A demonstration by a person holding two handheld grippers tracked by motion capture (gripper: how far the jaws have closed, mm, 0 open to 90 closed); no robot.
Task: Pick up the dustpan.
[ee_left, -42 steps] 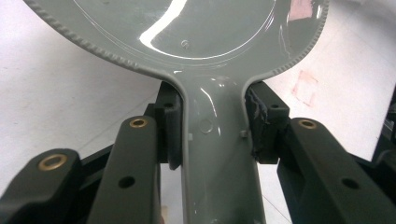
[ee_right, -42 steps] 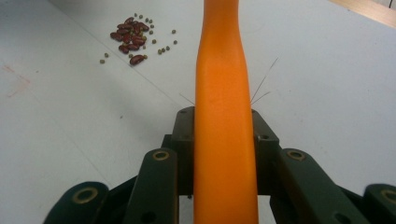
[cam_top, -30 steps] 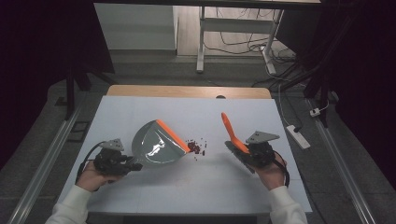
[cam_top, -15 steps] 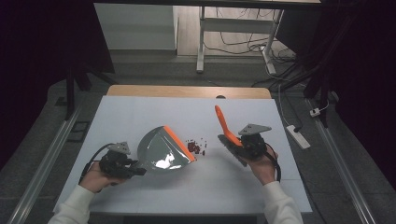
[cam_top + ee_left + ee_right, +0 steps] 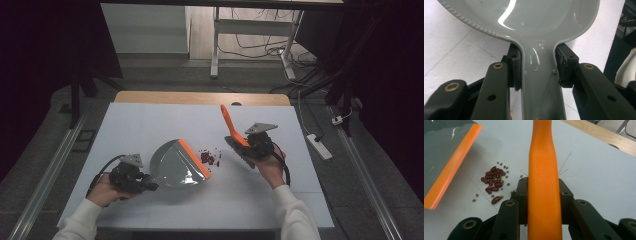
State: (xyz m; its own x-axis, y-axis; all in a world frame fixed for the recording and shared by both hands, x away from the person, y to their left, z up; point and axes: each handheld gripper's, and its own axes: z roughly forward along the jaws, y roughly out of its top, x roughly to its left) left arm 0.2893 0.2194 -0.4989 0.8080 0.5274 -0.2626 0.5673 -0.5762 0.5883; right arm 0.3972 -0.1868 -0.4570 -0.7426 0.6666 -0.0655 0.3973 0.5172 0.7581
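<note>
A grey dustpan (image 5: 175,167) with an orange front lip (image 5: 195,159) lies on the white table (image 5: 150,125), its lip turned toward a small pile of red beans (image 5: 209,158). My left gripper (image 5: 149,186) is shut on the dustpan's handle (image 5: 540,82), whose sides the pads (image 5: 516,67) press. To the right of the beans, my right gripper (image 5: 244,146) is shut on an orange brush handle (image 5: 228,122) that slants up and away. In the right gripper view the brush handle (image 5: 544,182) runs up between the jaws, with the beans (image 5: 494,182) and the dustpan lip (image 5: 451,167) to its left.
Small green seeds (image 5: 504,167) are scattered around the beans. The table's far edge is a wooden strip (image 5: 200,98). A white power strip (image 5: 318,146) lies on the floor at the right, and a desk frame (image 5: 216,45) stands beyond the table.
My right gripper has carried the brush left and a little farther away, closer to the beans. The dustpan has shifted slightly toward the beans; the left hand has hardly moved.
</note>
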